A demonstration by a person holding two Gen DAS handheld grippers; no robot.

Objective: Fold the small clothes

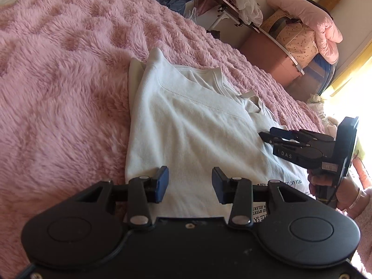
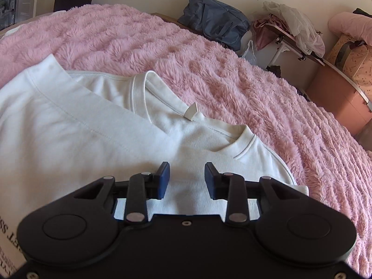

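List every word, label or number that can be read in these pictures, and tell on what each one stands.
"DAS": pale letters on the side of the black right gripper, seen from the left wrist.
Black print on the white cotton T-shirt, near its lower edge: turned and cut off, not readable.
The same print in the right wrist view: partial letters only, no whole word.

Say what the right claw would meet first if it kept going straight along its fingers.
Most likely the white T-shirt itself: the right claw, open and empty, points down at the cloth just below the collar. Depth is uncertain.
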